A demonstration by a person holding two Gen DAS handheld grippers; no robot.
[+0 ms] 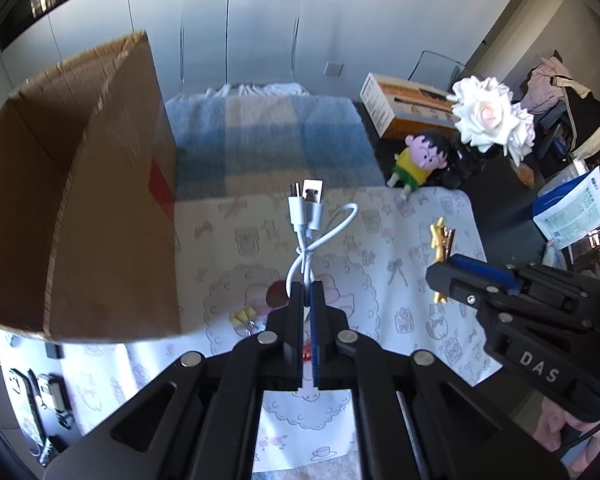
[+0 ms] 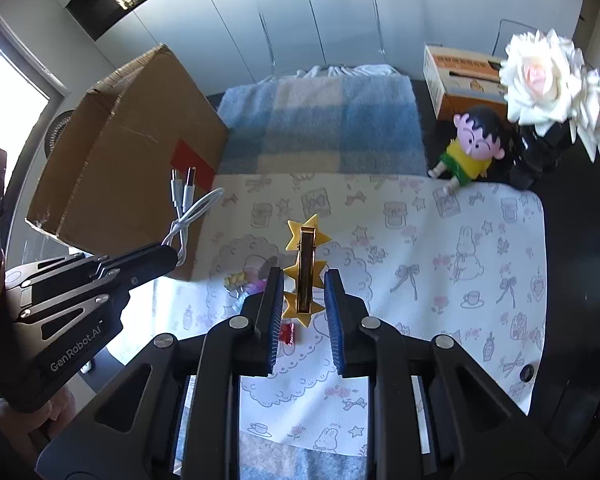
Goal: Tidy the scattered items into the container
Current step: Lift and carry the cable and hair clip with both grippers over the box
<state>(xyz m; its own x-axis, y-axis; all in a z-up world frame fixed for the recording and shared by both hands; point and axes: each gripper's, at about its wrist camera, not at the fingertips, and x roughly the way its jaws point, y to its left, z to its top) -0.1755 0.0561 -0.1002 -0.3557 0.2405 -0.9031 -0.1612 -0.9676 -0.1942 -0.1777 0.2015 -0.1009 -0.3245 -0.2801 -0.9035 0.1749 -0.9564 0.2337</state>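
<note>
Left wrist view gives us the biggest thing first: the cardboard box (image 1: 80, 184), our container, standing at the left edge of the patterned mat (image 1: 400, 248) with its open top turned up, so whatever we carry can go in from above. The mat itself lies over a checked blanket (image 1: 268, 140) and holds what remains loose near its middle: a small yellow piece (image 1: 242, 316), a round dark item (image 1: 276, 295) and a red scrap (image 2: 288, 334) just beside our fingers; what they are we cannot tell. A cartoon doll (image 1: 420, 160) and white flowers (image 1: 490, 114) sit off the mat's far right corner and, we judge, are decor, not clutter. Next comes the white cable (image 1: 312, 236), folded in a loop with both plugs pointing away from us; the left gripper (image 1: 307, 300) has its fingers pressed together on the cable's strands, clear of the mat and close to the box wall. We judge it is gripped at the fold so the loop stays bundled. Smallest of our loads is the gold star hair clip (image 2: 306, 272), upright between the fingers of the right gripper (image 2: 302, 304); they stand only a little apart, clamped on its lower end, above the mat's middle, well right of the box. Both loads still have to travel over the box rim.
</note>
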